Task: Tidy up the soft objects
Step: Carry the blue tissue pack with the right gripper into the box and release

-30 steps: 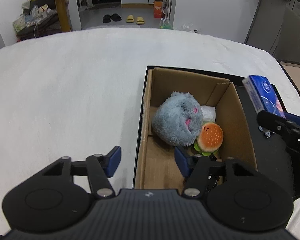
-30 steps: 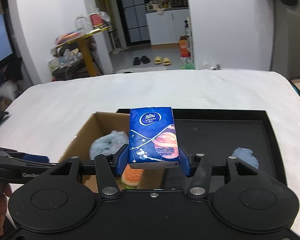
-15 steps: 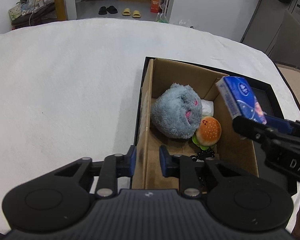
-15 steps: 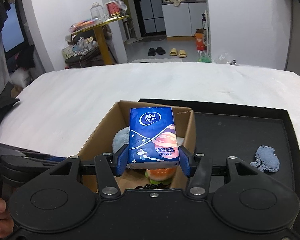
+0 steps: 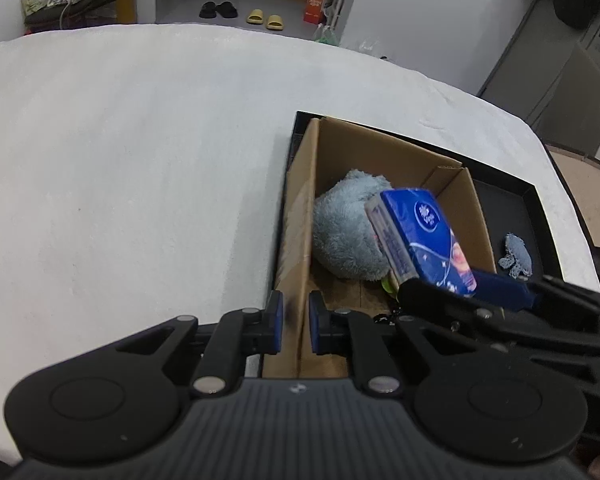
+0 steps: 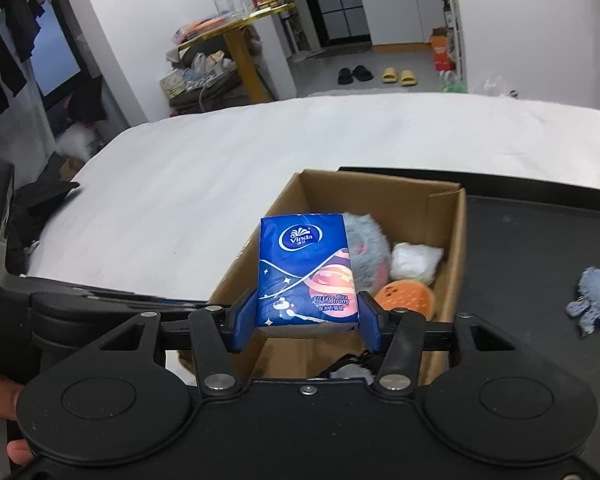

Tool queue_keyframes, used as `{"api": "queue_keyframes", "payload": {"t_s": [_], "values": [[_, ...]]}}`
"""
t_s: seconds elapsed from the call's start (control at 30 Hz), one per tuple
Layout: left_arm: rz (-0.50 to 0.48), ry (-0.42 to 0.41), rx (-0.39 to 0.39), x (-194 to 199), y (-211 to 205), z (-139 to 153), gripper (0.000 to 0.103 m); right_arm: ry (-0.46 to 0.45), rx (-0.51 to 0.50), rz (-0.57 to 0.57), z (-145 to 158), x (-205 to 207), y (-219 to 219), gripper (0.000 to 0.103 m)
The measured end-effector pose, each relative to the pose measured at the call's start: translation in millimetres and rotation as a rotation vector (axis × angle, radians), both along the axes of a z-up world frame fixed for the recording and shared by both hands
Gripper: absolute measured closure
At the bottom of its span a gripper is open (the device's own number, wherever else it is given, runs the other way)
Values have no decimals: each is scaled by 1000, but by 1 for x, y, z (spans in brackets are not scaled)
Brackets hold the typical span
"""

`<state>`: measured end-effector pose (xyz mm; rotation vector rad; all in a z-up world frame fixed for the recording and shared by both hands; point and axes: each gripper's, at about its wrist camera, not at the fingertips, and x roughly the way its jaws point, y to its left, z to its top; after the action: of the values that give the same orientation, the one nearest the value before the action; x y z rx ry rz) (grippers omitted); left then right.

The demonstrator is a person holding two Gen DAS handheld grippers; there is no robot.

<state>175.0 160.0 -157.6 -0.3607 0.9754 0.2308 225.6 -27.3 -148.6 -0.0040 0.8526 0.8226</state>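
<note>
Left tongs [image 5: 293, 322] were closed on the near end of the cardboard box's [image 5: 300, 216] left wall, one pad on each face, steadying it. Right tongs [image 6: 306, 316] clamped the lower end of a blue Vinda tissue pack [image 6: 306, 270], which hung over the box's near half, above the grey plush toy [image 5: 344, 236]. Inside the box also lay a burger plush [image 6: 406, 300] and a white soft item [image 6: 416, 260]; a small blue-grey fabric piece [image 6: 596, 306] lay on the black tray [image 6: 540, 248] to the box's right. Judged best practice: lower the pack into the free floor at the near end before releasing, keeping the wall pinned so the box does not slide.
</note>
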Motion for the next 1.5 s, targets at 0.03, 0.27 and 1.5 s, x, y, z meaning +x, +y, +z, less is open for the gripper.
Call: {"api": "queue_keyframes", "payload": {"t_s": [0.03, 0.27, 1.5], "values": [[3, 0, -4, -1, 1, 0, 91, 7, 0, 4, -1, -1, 1, 52], [-3, 4, -8, 0, 1, -1, 91, 161, 50, 17, -13, 6, 0, 48], [12, 40, 182, 12, -29, 9, 45, 5, 9, -108, 1, 12, -52, 34]]}}
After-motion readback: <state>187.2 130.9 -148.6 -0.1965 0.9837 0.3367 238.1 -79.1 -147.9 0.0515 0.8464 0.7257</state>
